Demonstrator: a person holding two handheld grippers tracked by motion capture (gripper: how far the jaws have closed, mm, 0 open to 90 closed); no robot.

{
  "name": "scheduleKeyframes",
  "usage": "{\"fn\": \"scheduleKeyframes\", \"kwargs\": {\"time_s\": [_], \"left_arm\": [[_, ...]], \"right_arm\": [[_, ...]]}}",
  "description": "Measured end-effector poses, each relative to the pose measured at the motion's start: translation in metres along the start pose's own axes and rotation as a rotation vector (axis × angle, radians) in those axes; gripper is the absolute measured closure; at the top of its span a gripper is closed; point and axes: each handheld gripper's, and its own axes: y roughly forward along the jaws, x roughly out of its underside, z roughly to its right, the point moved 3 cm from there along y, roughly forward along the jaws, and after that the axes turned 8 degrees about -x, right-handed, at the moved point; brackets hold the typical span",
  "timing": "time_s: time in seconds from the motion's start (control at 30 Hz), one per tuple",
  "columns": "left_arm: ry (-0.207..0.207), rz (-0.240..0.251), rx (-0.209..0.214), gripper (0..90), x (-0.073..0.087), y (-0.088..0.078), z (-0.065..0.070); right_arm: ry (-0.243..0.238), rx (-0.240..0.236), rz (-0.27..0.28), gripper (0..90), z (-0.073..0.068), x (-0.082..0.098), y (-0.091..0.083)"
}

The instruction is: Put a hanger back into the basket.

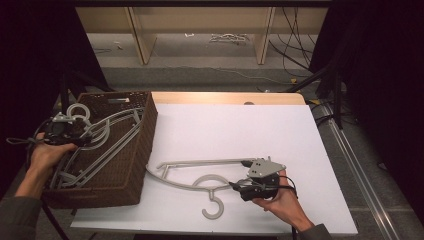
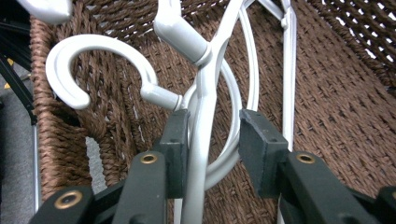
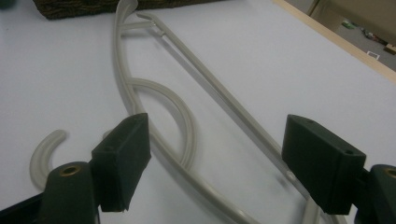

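A brown wicker basket [image 1: 145, 145] stands at the table's left with grey plastic hangers [image 1: 107, 135] lying in it. My left gripper [image 1: 82, 134] reaches into its far left corner. In the left gripper view the jaws [image 2: 212, 123] stand apart around one hanger's neck [image 2: 201, 135], just below its hook [image 2: 93, 51]; the bar rests by the left pad and the right pad is off it. Another grey hanger [image 1: 200, 162] lies flat on the white board, hook [image 1: 215, 207] towards me. My right gripper [image 1: 239, 186] is open, its wide jaws [image 3: 219, 140] low over that hanger [image 3: 184, 126].
The white board [image 1: 240, 125] covers the table, with a wooden edge at the back. The basket's woven wall [image 2: 336, 93] surrounds the left jaws closely. Beyond the table are shelf legs and loose cables on the floor; dark stands flank both sides.
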Motion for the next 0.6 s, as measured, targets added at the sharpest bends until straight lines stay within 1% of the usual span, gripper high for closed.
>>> {"fn": "scheduleKeyframes", "kwargs": {"time_s": [0.03,0.07,0.1,0.13,0.17,0.2,0.23,0.27,0.3,0.33,0.37,0.4,0.47,0.5,0.53,0.6], "left_arm": [[-0.005,-0.006,-0.007,62.6,0.0,0.001,0.0],[-0.001,-0.003,-0.004,62.2,0.0,0.002,-0.001],[-0.025,-0.007,-0.003,62.0,0.0,0.002,-0.001],[-0.017,0.002,0.0,61.8,0.0,0.004,-0.002],[-0.018,-0.008,0.003,61.5,0.0,0.003,-0.003],[-0.044,-0.012,-0.002,61.1,0.001,0.003,-0.002],[-0.043,-0.015,-0.008,61.0,0.001,0.003,-0.004],[-0.033,-0.012,-0.027,60.0,0.0,0.003,-0.006],[-0.076,-0.025,-0.055,56.0,0.001,0.001,-0.005],[-0.062,-0.012,-0.054,54.1,0.001,0.0,-0.007],[-0.08,-0.012,-0.054,53.9,0.001,-0.002,-0.007],[-0.084,-0.014,-0.055,53.2,0.001,-0.004,-0.007],[-0.09,-0.009,-0.069,50.8,0.0,-0.009,-0.007],[-0.115,-0.005,-0.076,49.8,-0.001,-0.012,-0.005],[-0.119,0.005,-0.074,48.4,-0.002,-0.015,-0.005],[-0.147,0.022,-0.076,43.9,-0.005,-0.022,-0.002]], "right_arm": [[0.001,0.0,0.001,24.8,0.0,0.0,0.0],[0.0,-0.004,-0.006,24.8,0.0,0.0,-0.001],[-0.001,-0.003,-0.008,24.8,0.0,0.0,-0.001],[-0.001,-0.004,-0.008,24.8,0.0,0.0,-0.001],[0.002,-0.003,-0.007,24.8,0.0,0.0,-0.001],[0.0,0.002,0.001,24.8,0.0,0.0,0.0],[0.002,0.001,0.0,24.8,0.0,0.0,0.0],[0.003,0.001,0.0,24.7,0.0,0.0,-0.001],[0.003,0.001,0.001,24.8,0.0,0.0,-0.001],[0.002,0.001,0.001,24.8,0.001,0.0,-0.001],[0.002,0.001,0.002,24.8,0.0,0.0,-0.001],[0.002,0.001,0.001,24.8,0.0,0.0,-0.001],[0.003,0.0,-0.002,24.8,0.001,0.0,-0.001],[0.003,-0.001,-0.005,24.8,0.001,0.0,-0.001],[0.002,0.003,0.002,24.7,0.0,0.0,0.0],[0.003,0.004,0.002,24.7,0.0,0.0,-0.001]]}}
